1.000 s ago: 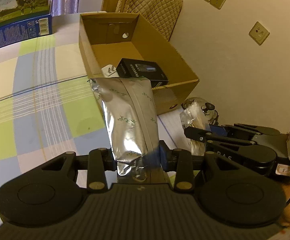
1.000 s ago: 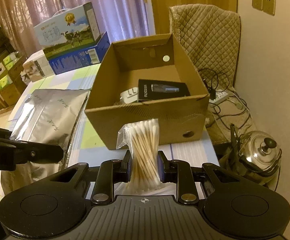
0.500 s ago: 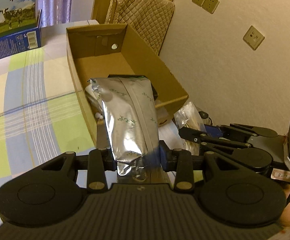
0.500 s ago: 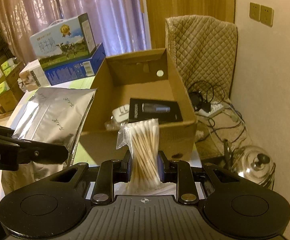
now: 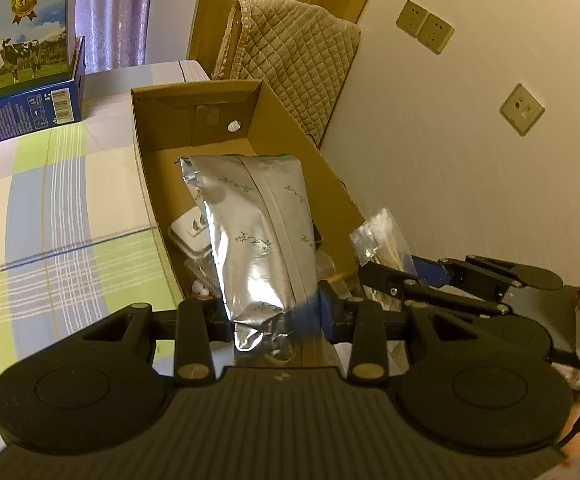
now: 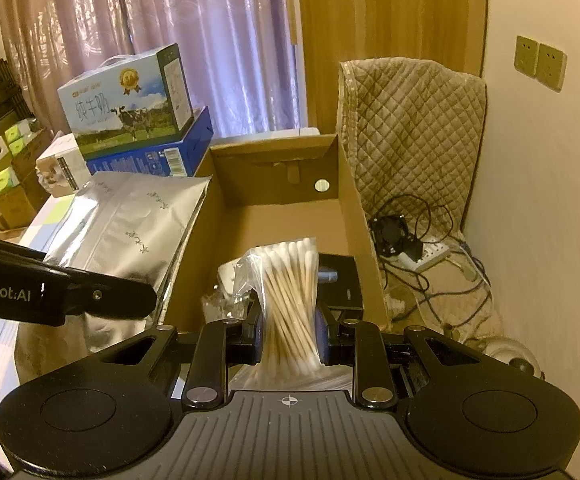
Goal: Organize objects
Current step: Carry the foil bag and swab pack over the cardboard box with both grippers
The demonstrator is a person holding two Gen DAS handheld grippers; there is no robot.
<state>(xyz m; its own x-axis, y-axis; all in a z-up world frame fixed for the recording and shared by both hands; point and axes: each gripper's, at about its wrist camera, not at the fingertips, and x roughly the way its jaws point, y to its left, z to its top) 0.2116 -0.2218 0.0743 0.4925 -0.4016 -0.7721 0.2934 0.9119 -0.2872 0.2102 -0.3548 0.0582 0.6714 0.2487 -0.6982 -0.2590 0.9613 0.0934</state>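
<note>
My left gripper (image 5: 273,316) is shut on a silver foil pouch (image 5: 255,232), held upright over the near end of the open cardboard box (image 5: 145,168). The same pouch (image 6: 129,232) shows at the left in the right wrist view. My right gripper (image 6: 290,336) is shut on a clear bag of cotton swabs (image 6: 290,288), above the box's (image 6: 354,216) near edge. Inside the box lie a white plug adapter (image 5: 187,228) and a black packet (image 6: 340,280). The right gripper with its swab bag (image 5: 384,240) appears at the right of the left wrist view.
The box rests on a table with a checked green, blue and cream cloth (image 5: 57,216). Milk cartons (image 6: 129,100) are stacked at the table's far end. A quilted cover (image 6: 406,128), a power strip with cables (image 6: 430,252) and a wall (image 5: 450,160) lie to the right.
Both grippers have moved forward and up toward the box. The pouch and the swab bag now hang over its near end instead of in front of it.
</note>
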